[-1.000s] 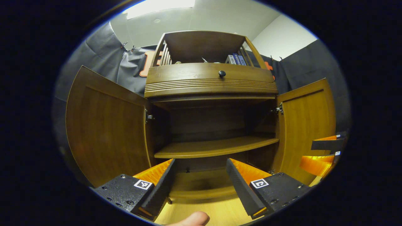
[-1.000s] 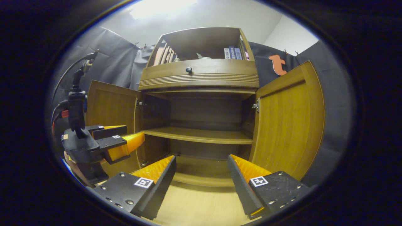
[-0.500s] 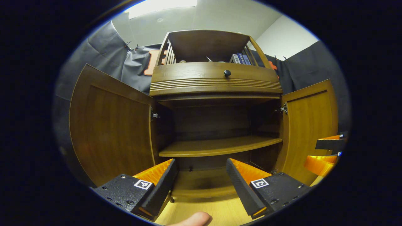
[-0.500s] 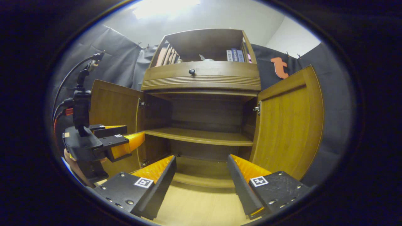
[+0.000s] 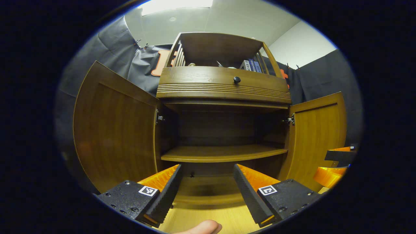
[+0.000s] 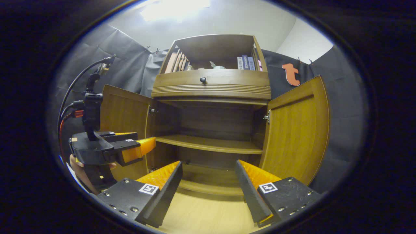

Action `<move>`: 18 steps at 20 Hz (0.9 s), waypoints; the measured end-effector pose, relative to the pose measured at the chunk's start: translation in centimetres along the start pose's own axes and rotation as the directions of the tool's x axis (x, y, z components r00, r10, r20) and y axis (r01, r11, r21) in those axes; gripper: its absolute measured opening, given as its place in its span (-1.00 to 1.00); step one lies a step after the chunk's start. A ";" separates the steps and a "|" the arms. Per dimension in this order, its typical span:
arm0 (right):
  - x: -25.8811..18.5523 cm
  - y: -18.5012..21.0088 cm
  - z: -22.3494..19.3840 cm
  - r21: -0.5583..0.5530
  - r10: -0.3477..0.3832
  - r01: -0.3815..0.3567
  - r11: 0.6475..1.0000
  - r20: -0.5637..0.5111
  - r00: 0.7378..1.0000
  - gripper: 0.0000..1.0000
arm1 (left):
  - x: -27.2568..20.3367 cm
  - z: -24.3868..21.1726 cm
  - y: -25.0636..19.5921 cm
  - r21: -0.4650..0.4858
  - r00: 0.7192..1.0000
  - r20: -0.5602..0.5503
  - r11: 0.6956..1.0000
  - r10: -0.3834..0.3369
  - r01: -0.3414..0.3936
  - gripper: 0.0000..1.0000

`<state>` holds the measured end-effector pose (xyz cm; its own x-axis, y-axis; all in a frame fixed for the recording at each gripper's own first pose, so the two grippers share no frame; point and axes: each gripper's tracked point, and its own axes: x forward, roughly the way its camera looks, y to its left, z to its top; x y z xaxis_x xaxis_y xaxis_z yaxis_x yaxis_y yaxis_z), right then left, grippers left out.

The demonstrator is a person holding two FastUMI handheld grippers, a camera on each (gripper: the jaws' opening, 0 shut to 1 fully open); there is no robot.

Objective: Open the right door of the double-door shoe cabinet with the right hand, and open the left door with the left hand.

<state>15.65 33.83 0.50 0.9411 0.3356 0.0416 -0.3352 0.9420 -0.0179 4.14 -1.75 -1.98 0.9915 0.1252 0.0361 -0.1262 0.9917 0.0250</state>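
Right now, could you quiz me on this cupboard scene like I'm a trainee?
1. True or false: both the left door and the right door of the shoe cabinet stand open.
2. Is the shelf inside bare or loaded?
3. Which holds something: A left gripper, B right gripper, C neither?

Key
1. True.
2. Bare.
3. C: both have their fingers spread apart with nothing between them.
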 end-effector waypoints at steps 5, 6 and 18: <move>-0.8 -0.4 -0.2 -0.004 -0.003 0.003 1.000 0.002 1.000 0.92 | -0.4 0.2 -0.4 -0.005 1.000 0.010 1.000 -0.008 0.008 0.92; -1.1 -0.5 -0.1 -0.001 -0.004 0.004 1.000 0.004 1.000 0.92 | -0.5 0.2 -0.5 -0.005 1.000 0.008 1.000 -0.009 0.009 0.92; -1.6 -1.1 0.6 0.005 -0.031 0.031 1.000 0.054 0.998 0.93 | -0.9 0.6 -0.4 0.019 1.000 0.030 1.000 -0.010 0.010 0.93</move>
<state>14.53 32.24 1.07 0.9472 0.3059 0.0964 -0.3062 0.9519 -0.0117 3.23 -2.30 -1.42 0.9913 0.1141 0.0656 -0.1171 0.9921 0.0447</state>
